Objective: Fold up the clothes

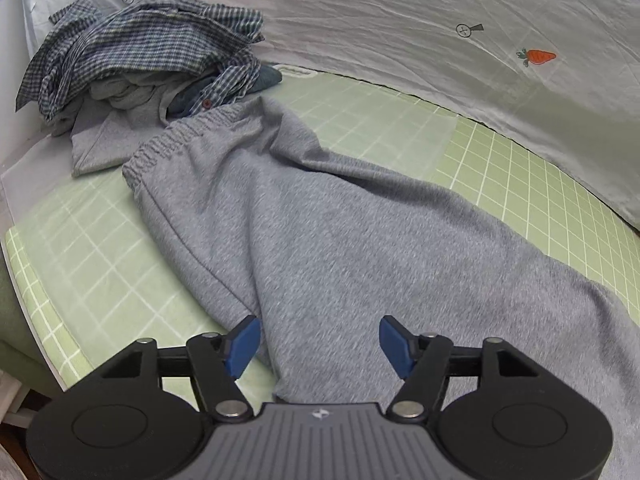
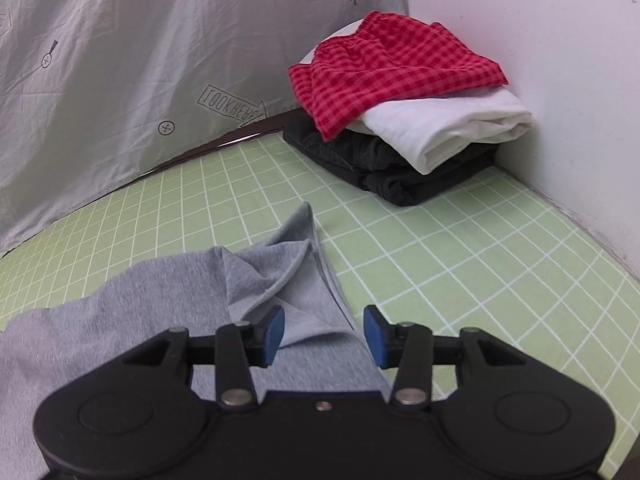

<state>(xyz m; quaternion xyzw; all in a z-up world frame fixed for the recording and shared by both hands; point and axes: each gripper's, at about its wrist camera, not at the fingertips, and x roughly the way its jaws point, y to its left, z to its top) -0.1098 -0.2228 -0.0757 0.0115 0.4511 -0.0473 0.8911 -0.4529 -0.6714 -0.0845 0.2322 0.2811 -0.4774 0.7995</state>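
Jaws apart on your left gripper (image 1: 320, 346) and right gripper (image 2: 324, 334), both over the grey knit sweatpants (image 1: 320, 232); plaid shirt pile (image 1: 140, 48) at eleven o'clock.

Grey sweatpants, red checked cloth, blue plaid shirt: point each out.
Grey sweatpants (image 1: 320, 240): left wrist view, mid-leg fabric.
Red checked cloth (image 2: 392, 68): right wrist view, top of folded stack.
Blue plaid shirt (image 1: 140, 44): left wrist view, top of pile.
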